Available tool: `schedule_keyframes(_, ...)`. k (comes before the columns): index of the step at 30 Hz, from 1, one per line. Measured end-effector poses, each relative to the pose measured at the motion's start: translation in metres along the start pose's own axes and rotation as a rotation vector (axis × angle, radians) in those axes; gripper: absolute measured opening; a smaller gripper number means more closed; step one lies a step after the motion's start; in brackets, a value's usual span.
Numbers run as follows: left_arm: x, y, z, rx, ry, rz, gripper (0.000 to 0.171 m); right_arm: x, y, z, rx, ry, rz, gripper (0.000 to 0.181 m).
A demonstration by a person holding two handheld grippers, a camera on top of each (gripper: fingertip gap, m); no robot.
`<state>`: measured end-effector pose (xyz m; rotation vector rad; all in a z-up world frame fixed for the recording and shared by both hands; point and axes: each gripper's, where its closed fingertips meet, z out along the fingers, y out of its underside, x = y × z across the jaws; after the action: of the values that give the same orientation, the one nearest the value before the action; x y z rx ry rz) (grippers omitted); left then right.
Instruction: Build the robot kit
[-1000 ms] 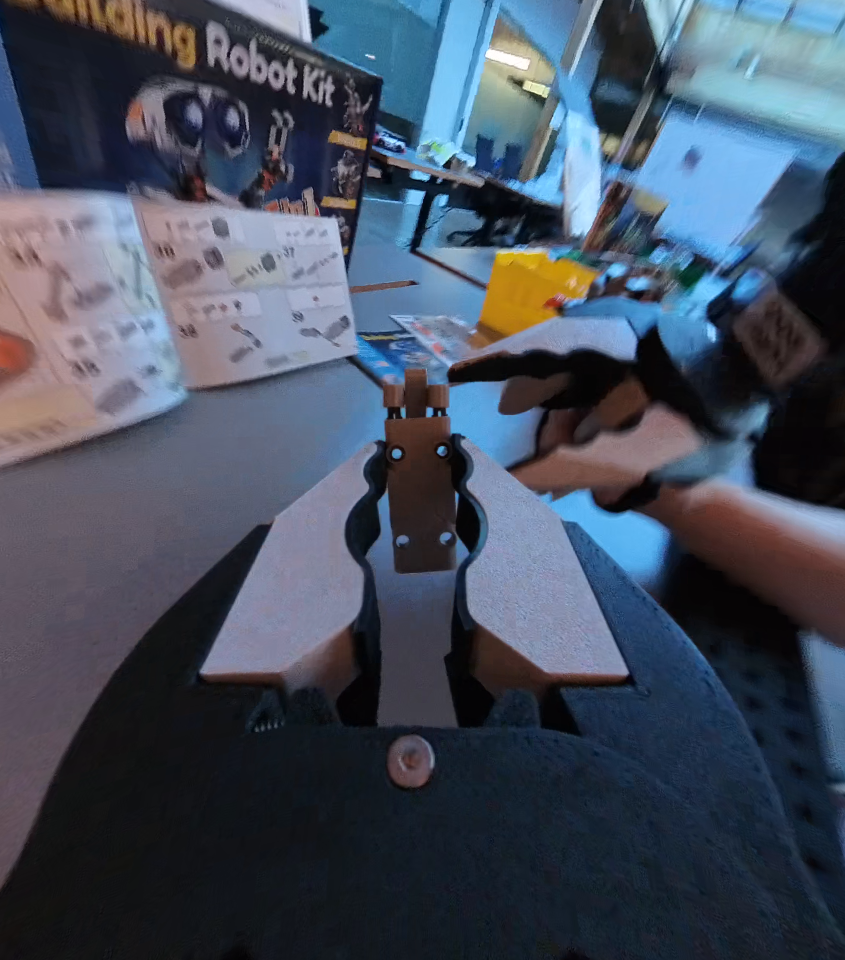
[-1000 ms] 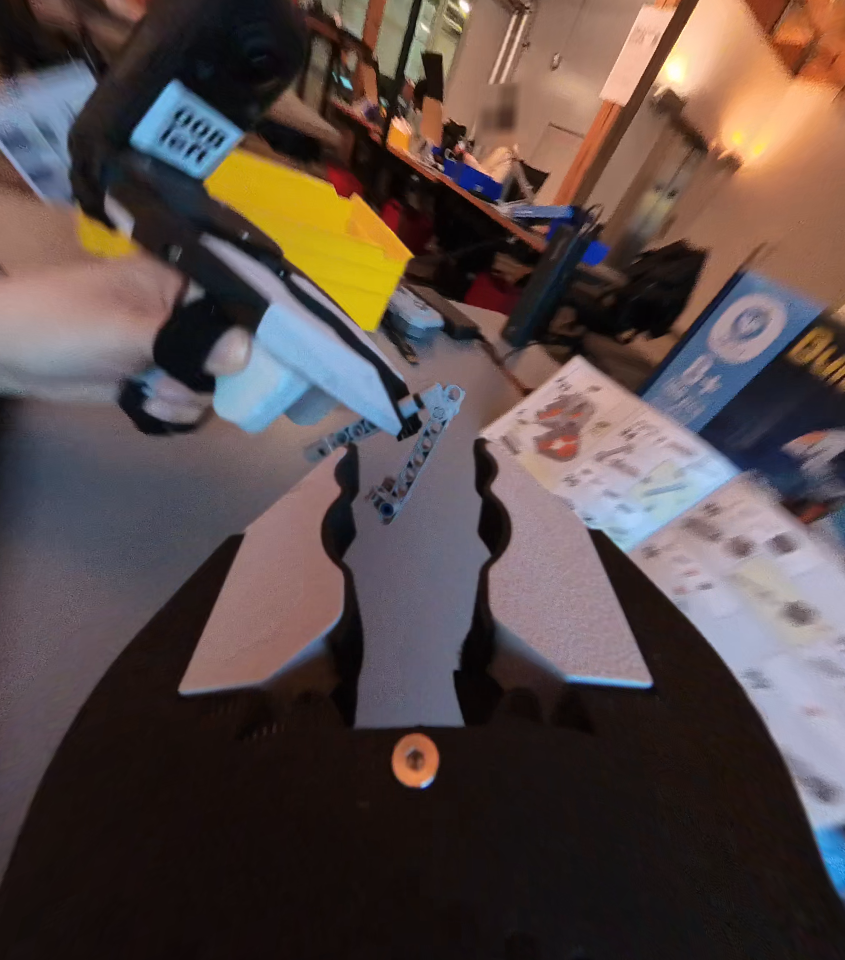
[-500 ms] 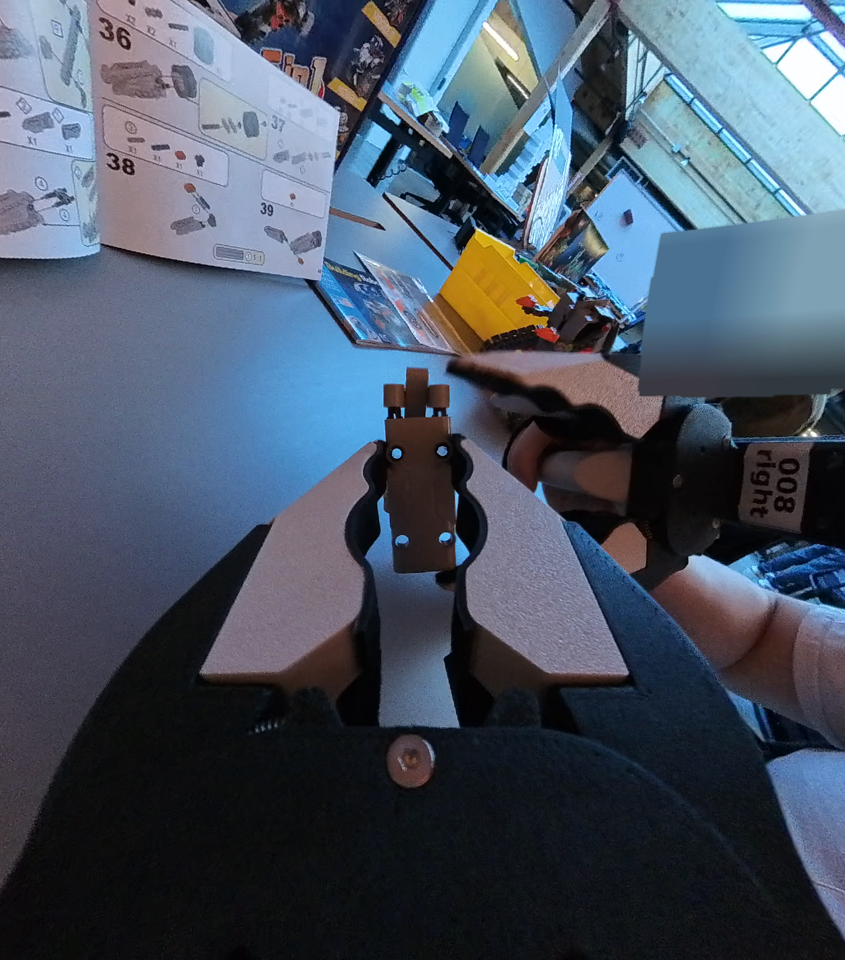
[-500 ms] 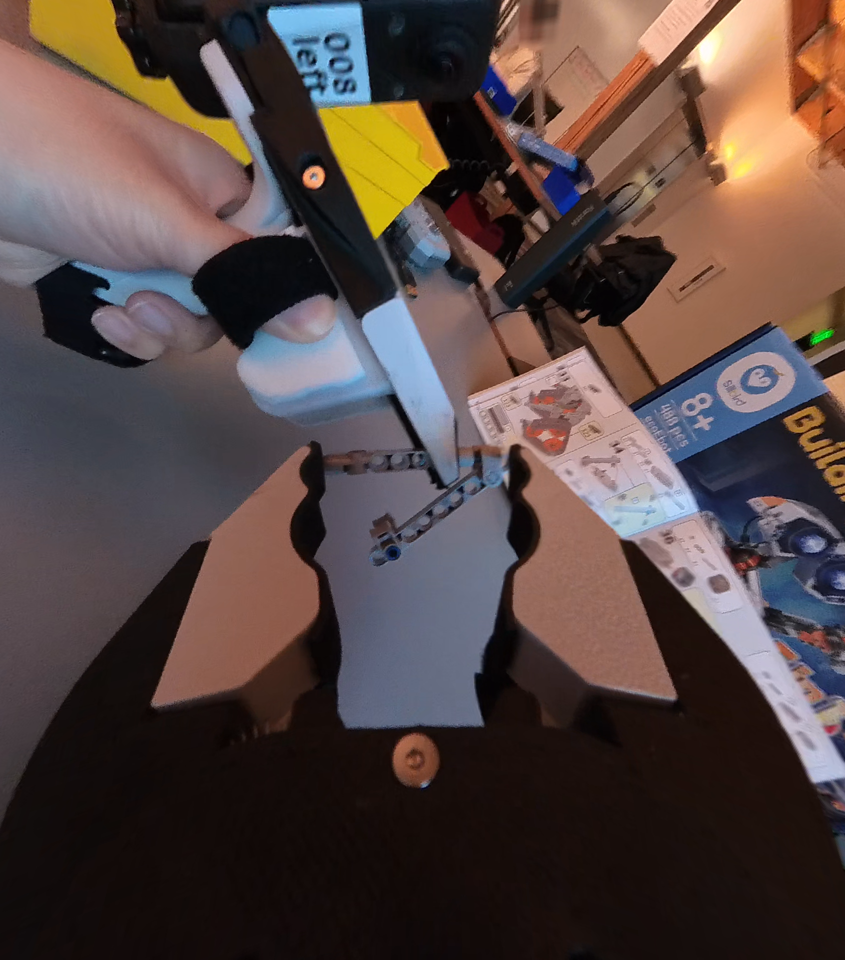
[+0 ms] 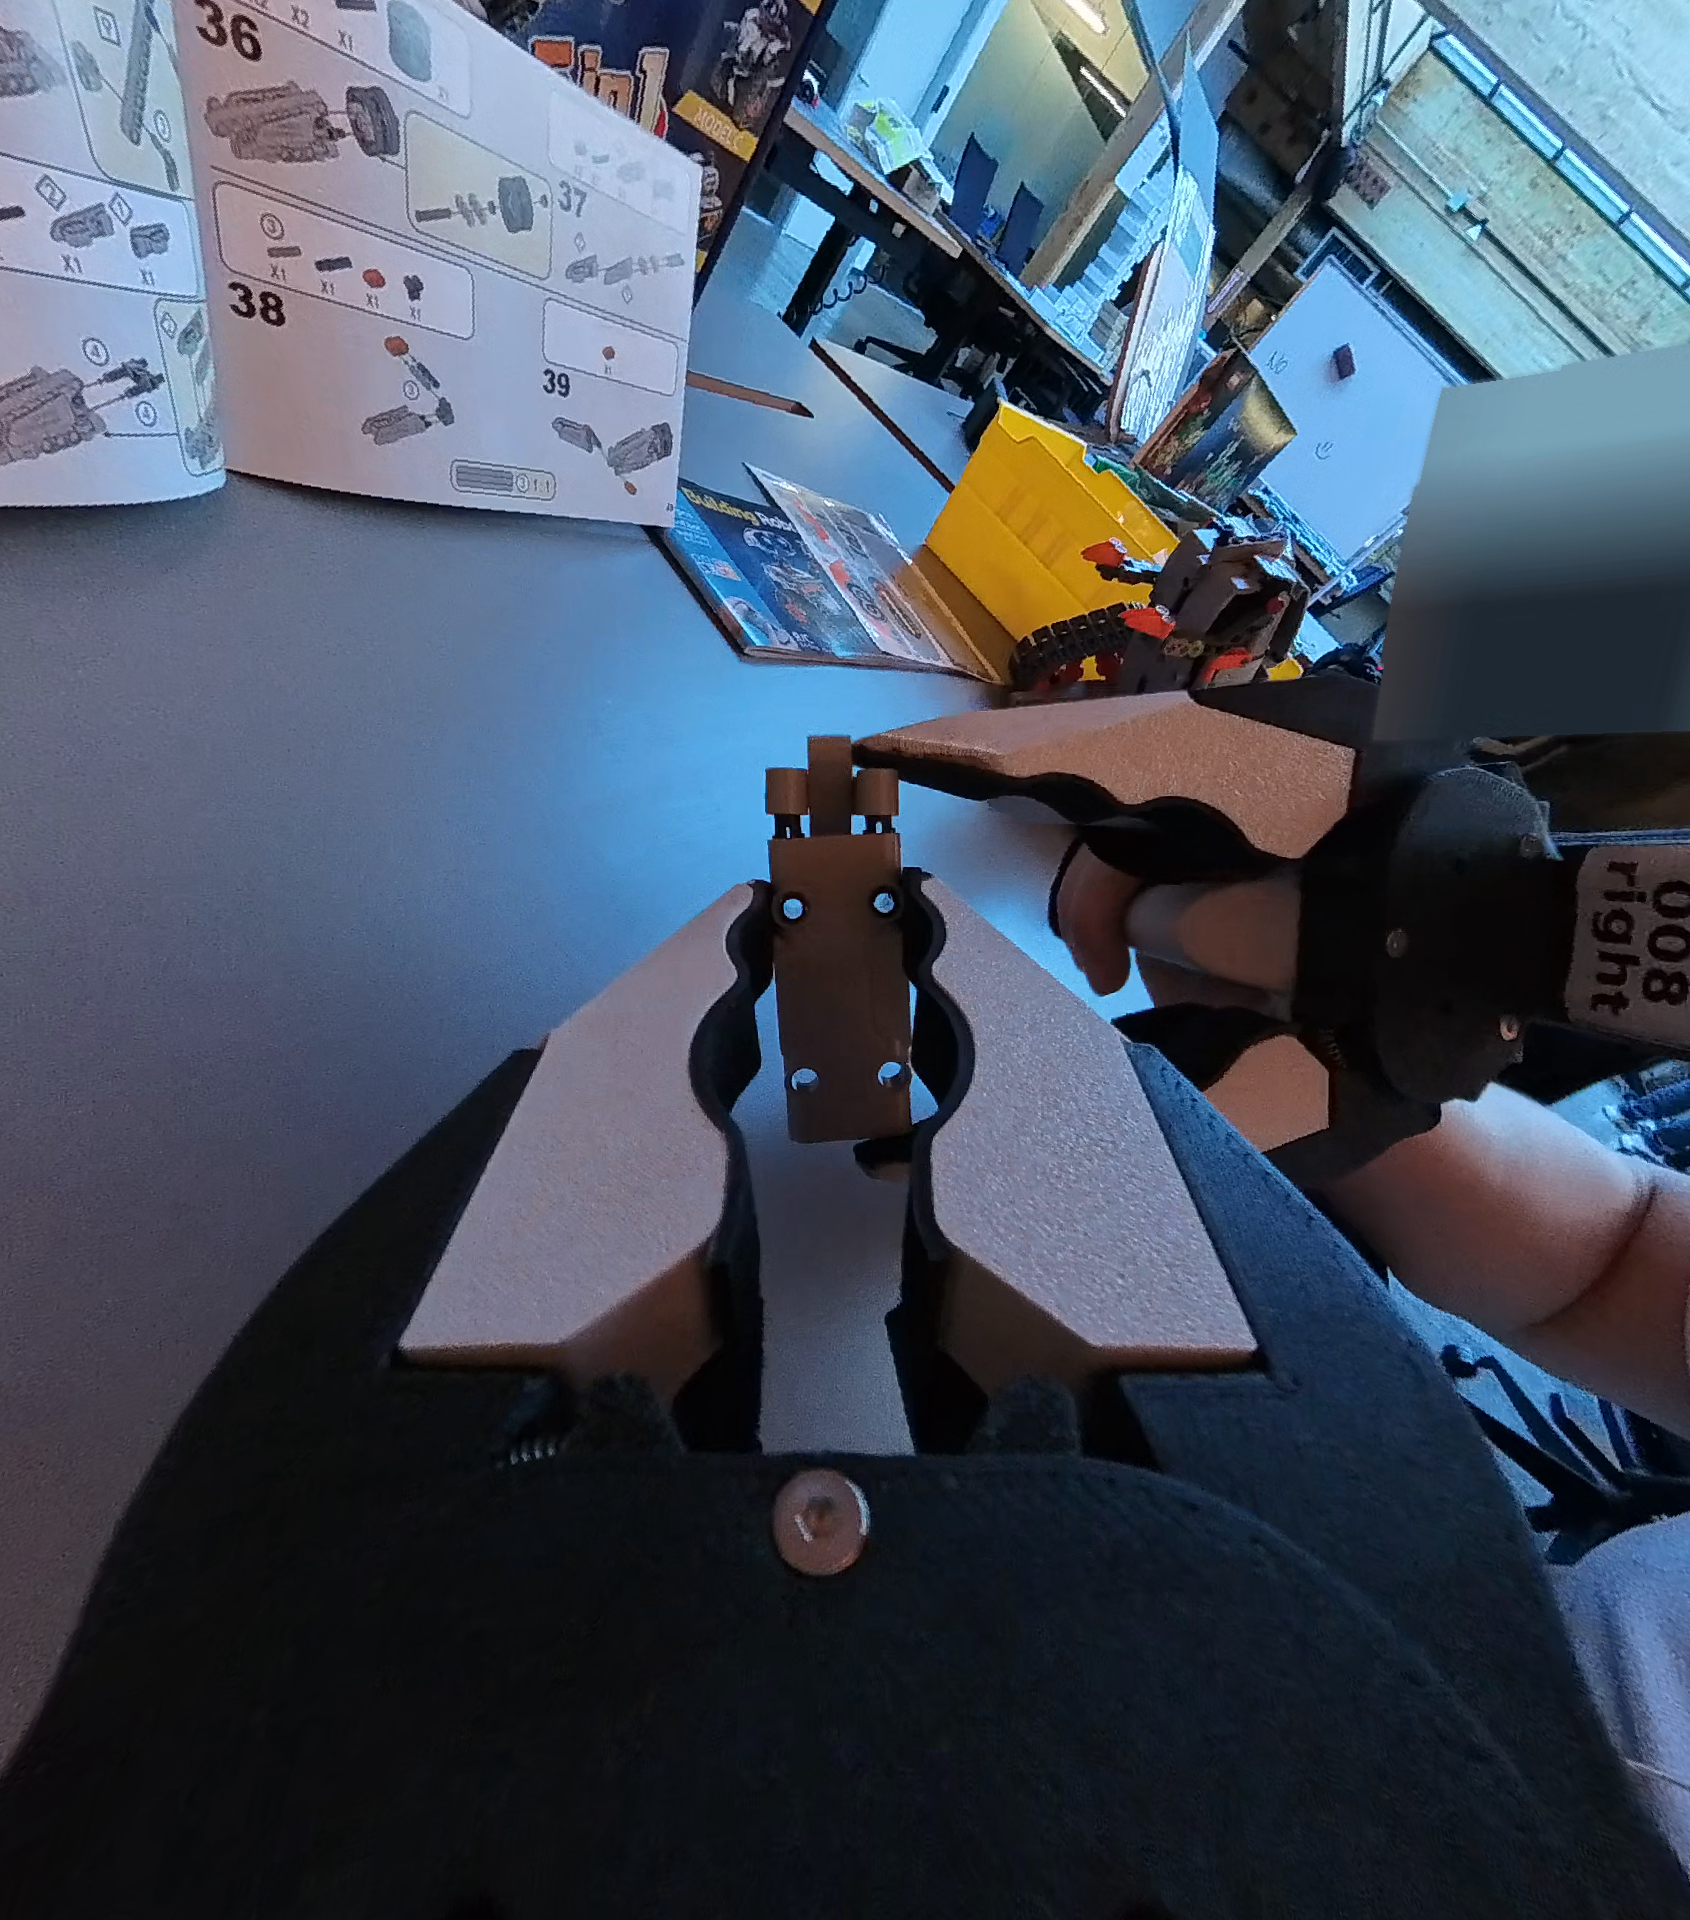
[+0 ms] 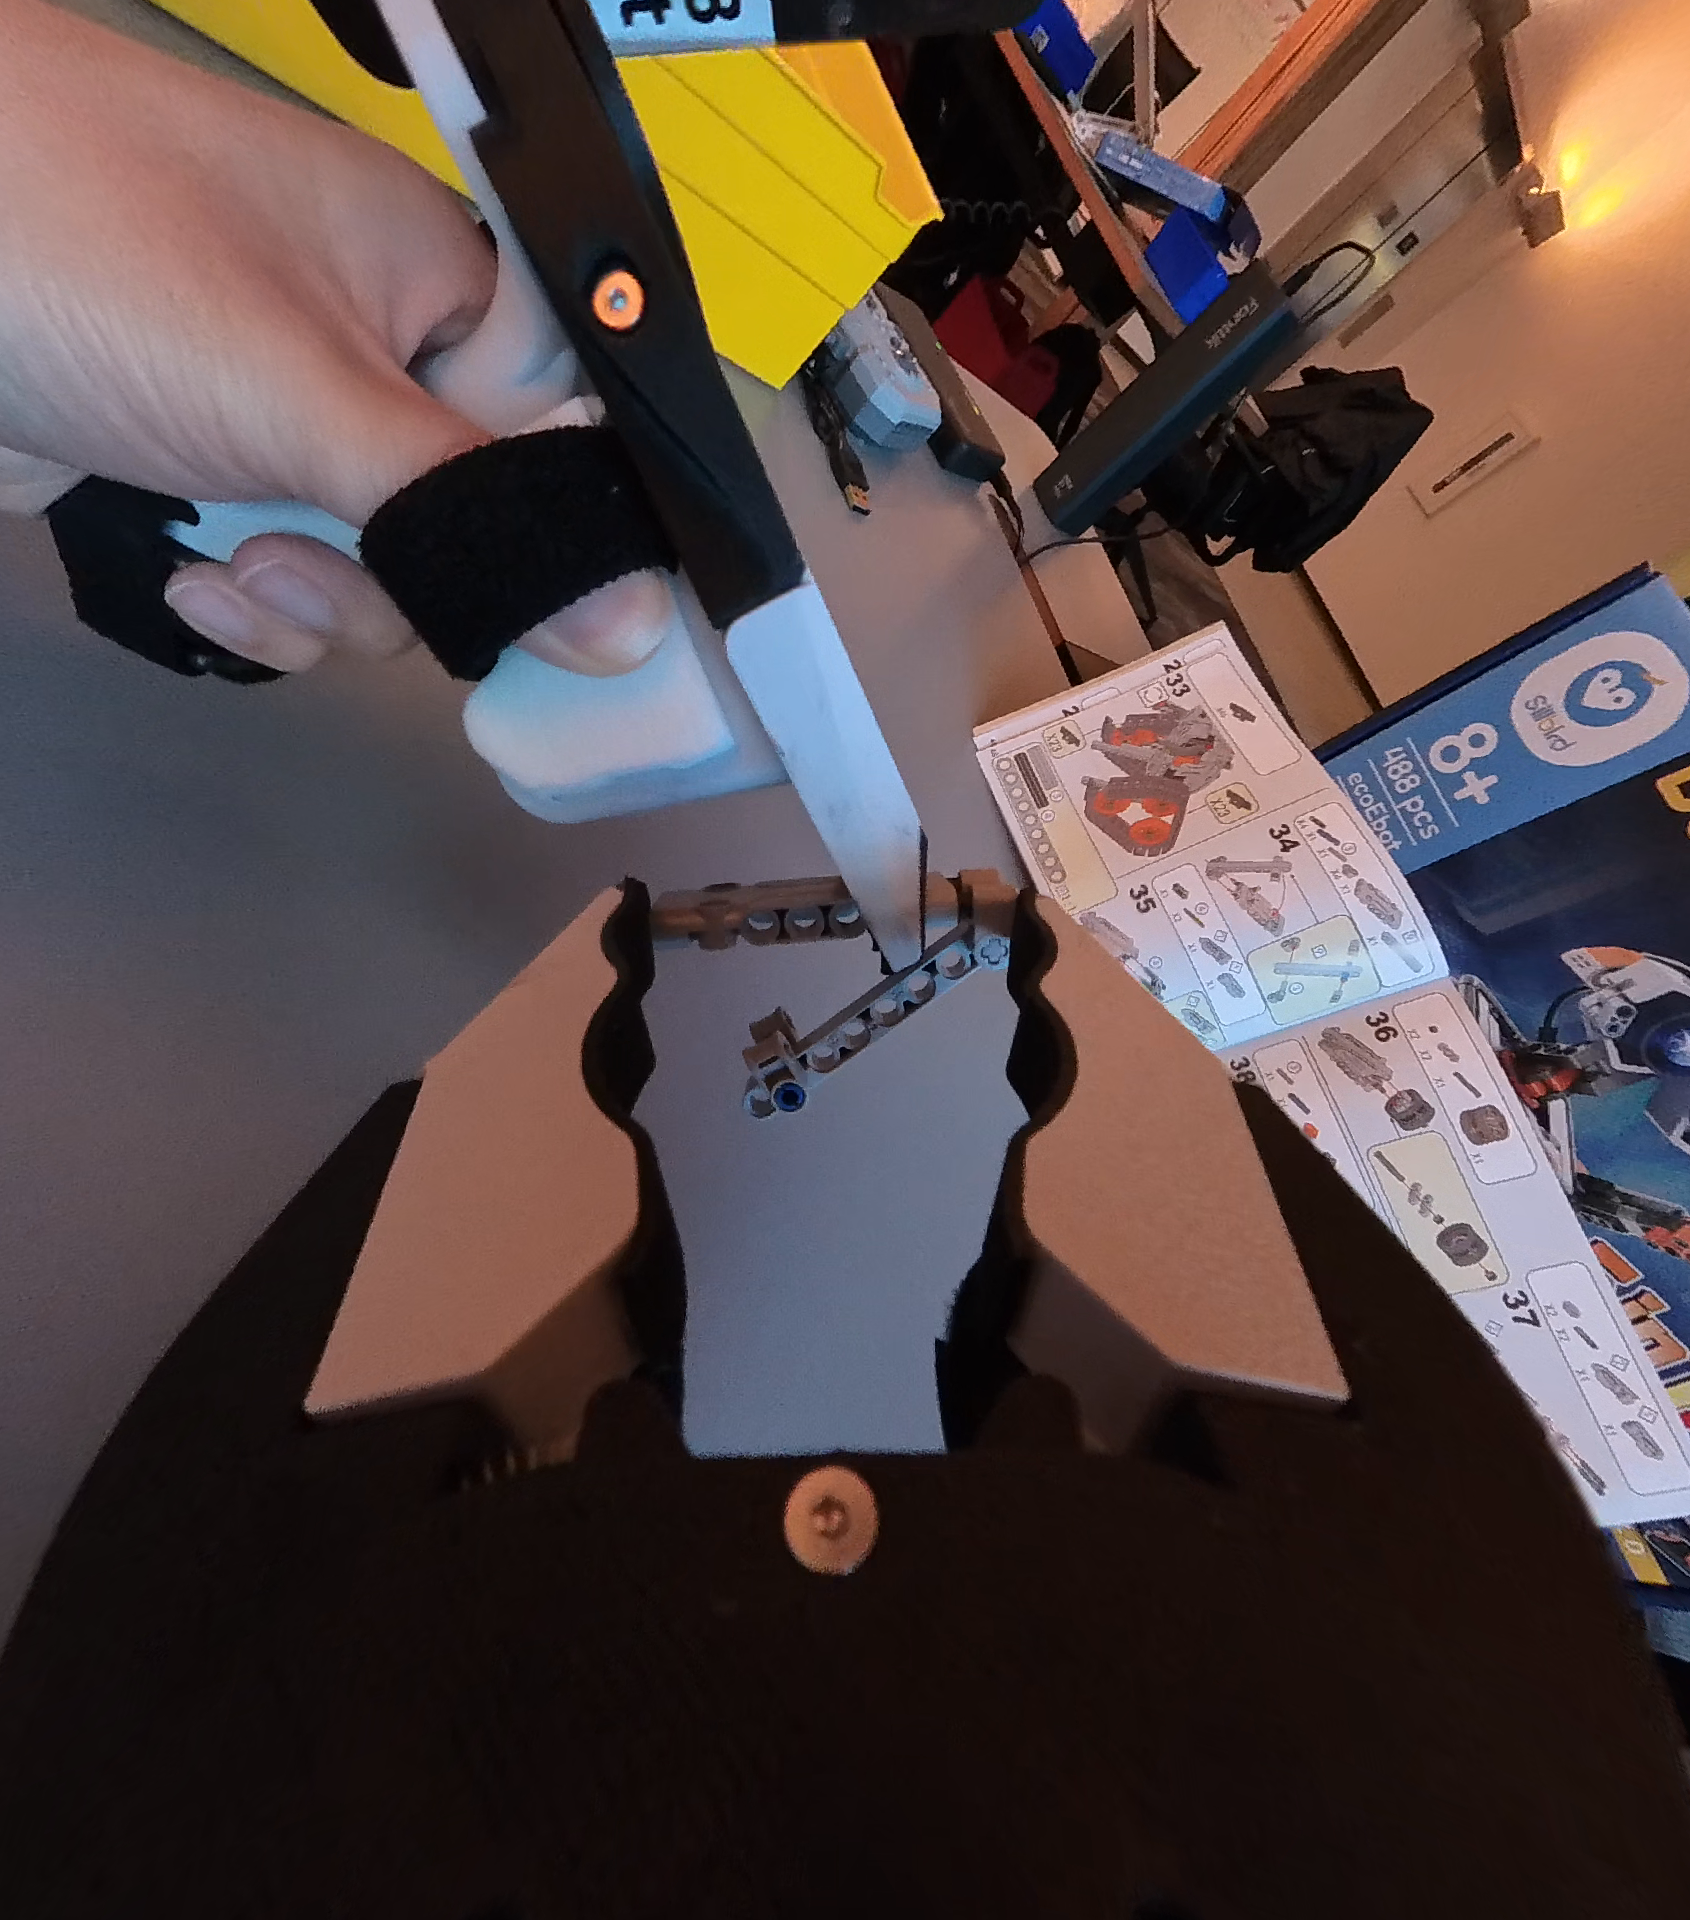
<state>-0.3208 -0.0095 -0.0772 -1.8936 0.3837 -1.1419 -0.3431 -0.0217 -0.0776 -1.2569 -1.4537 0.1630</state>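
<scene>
In the left wrist view, the instruction booklet [image 5: 301, 260] is cut off by the upper left edge of the frame, and only part of the kit box [image 5: 706, 83] is seen behind it. The grey table [image 5: 249, 779] fills the left of the frame. At centre, the left gripper [image 5: 836, 904] is seen clamped on the beam assembly [image 5: 836, 987], which appears brownish here; its lower end is partly hidden between the fingers. At the upper right, a yellow bin [image 5: 1028, 530] and a tracked model [image 5: 1173, 623] are seen, and a mosaic patch covers the area above the right gripper [image 5: 867, 753], whose single visible finger touches the top of the assembly.

Compared with half a second ago, the right gripper has been brought closer, from just beside the assembly to contact with it.

In the right wrist view, the left hand [image 6: 145, 312] is cut off at the upper left. The right gripper [image 6: 825, 914] is spread wide, with one grey beam of the assembly [image 6: 872, 1013] spanning between its tips and a second beam hanging diagonally within the gap. Whether the tips press the beam cannot be made out. The booklet [image 6: 1340, 1039] and box [image 6: 1651, 935] lie at the right.
</scene>
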Motion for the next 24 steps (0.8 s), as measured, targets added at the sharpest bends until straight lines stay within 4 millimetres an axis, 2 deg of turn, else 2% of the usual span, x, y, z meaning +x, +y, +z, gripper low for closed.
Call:
schedule_keyframes(18, -0.004, 0.012, 0.003, -0.078, -0.091, 0.099, 0.022, -0.009, 0.011, -0.001, -0.074, -0.021, -0.082, 0.066)
schedule_keyframes(22, -0.003, -0.005, 0.0, -0.003, -0.094, 0.129, 0.022, 0.005, -0.002, 0.002, 0.038, 0.026, -0.025, 0.069)
schedule_keyframes(24, -0.005, -0.018, -0.006, 0.054, -0.149, 0.189, 0.022, 0.016, -0.007, -0.003, 0.096, 0.024, 0.106, 0.066)
